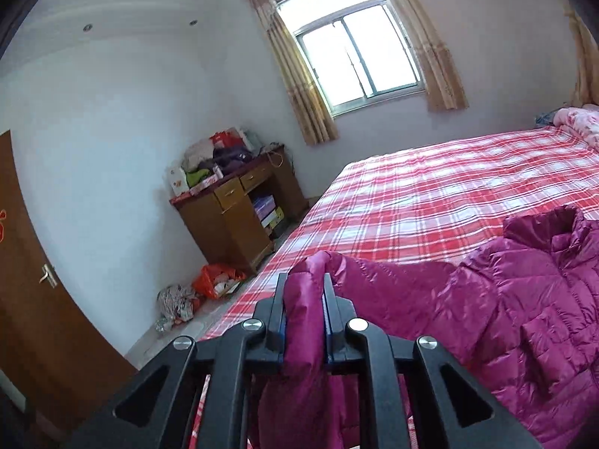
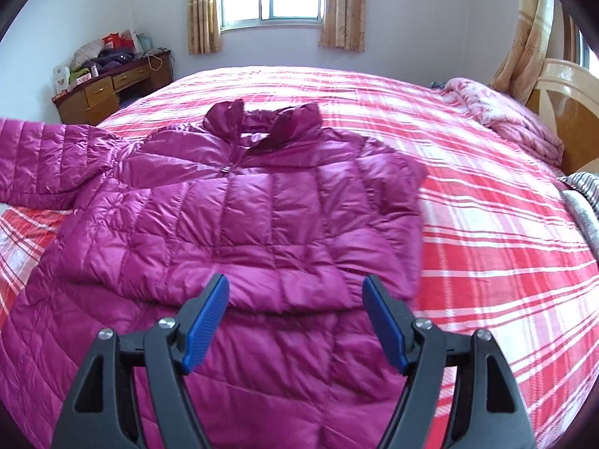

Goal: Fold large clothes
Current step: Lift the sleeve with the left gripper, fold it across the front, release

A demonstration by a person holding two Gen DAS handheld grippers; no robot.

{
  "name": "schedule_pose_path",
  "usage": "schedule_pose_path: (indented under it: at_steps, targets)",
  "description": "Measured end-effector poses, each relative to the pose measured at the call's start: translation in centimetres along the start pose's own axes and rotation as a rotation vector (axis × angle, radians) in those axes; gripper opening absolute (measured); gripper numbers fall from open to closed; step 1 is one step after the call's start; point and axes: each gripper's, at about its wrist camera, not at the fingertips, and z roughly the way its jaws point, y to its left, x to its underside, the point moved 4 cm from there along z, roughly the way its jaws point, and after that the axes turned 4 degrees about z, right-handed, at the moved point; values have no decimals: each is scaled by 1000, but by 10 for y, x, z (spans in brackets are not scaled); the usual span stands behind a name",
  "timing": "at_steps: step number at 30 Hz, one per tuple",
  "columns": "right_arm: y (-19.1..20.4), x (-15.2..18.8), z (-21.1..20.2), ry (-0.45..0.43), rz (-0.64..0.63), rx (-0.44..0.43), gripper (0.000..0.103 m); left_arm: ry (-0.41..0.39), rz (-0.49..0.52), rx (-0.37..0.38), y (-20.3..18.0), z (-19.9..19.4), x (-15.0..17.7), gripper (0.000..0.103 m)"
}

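A: Left gripper (image 1: 304, 280) first. Clamped tight on a fold of the magenta down jacket (image 1: 524, 299), apparently the sleeve (image 1: 393, 284); cloth bunched between the pads and hanging down behind the jaws.

B: Lifted off the bed?

A: Raised clear of the red plaid bedsheet (image 1: 430, 194) at the jaws, sagging away to the right of them toward the jacket body. Beyond the jaws to the left: a wooden desk (image 1: 239, 217) piled with clothes and bags, an orange plastic bag (image 1: 217, 280) on the floor near it, a brown door (image 1: 33, 262) at the far left. Ahead and above the jaws, a curtained window (image 1: 355, 48).

B: And the right gripper (image 2: 295, 292)?

A: Spread wide, blue pads (image 2: 206, 321) apart, nothing pinched. Held over the lower front of the jacket, cloth directly beneath and ahead of the jaws. Zipped front facing up, collar (image 2: 262, 119) far ahead of the jaws, raised sleeve stretching away to the left.

B: Right of those jaws?

A: Bare plaid sheet, then a folded pink floral quilt (image 2: 505, 116) far ahead to the right, beside a wooden headboard (image 2: 569, 112).
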Motion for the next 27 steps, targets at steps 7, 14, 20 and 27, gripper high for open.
schedule_pose_path:
  at_steps: [7, 14, 20, 27]
  targets:
    - [-42, 14, -9, -30, 92, 34, 77, -114, 117, 119, -81, -43, -40, 14]
    - [-63, 34, -9, -26, 144, 23, 77, -164, 193, 203, -151, -69, -52, 13]
    - [-65, 46, -2, -15, 168, 7, 77, -171, 260, 298, -221, -86, -51, 13]
    - [-70, 52, 6, 24, 204, -14, 77, -180, 368, 384, -298, -105, -28, 13]
